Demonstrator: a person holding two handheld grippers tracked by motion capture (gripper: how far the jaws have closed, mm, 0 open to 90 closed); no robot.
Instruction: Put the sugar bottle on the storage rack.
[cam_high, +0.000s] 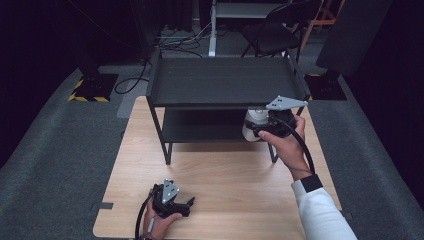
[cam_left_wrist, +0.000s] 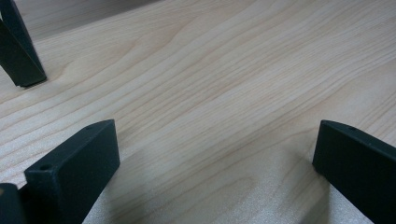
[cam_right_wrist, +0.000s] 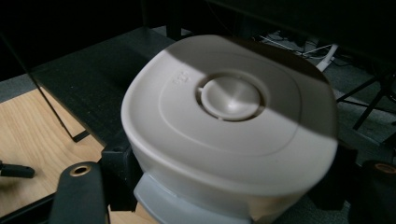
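wooden table (cam_high: 220, 170) is sitting on grey carpet in a dark room, with a black 2-tier rack (cam_high: 225, 80) standing on its far half.

nearest the camera: left gripper (cam_high: 189, 204) is resting low over the table's near-left corner, held in the person's left hand (cam_high: 160, 222). in the left gripper view its jaws are standing wide apart with bare wood grain between them, nothing gripped. a rack foot (cam_left_wrist: 21, 70) is showing at the top-left of that view.

further out: right hand (cam_high: 287, 145), white sleeve (cam_high: 322, 212) behind it, is holding the right gripper (cam_high: 260, 129) at the rack's right front leg, level with the lower shelf. jaws are clamped on a white lidded container (cam_right_wrist: 229, 126), rounded-square, with a round knob in the lid's middle. container (cam_high: 255, 122) is sitting at the right front edge of the lower shelf; can't tell if it is resting on the shelf or hanging in the grip.

far side: black chair (cam_high: 275, 30), loose cables on the floor, a yellow-black striped base plate (cam_high: 92, 87) at left.
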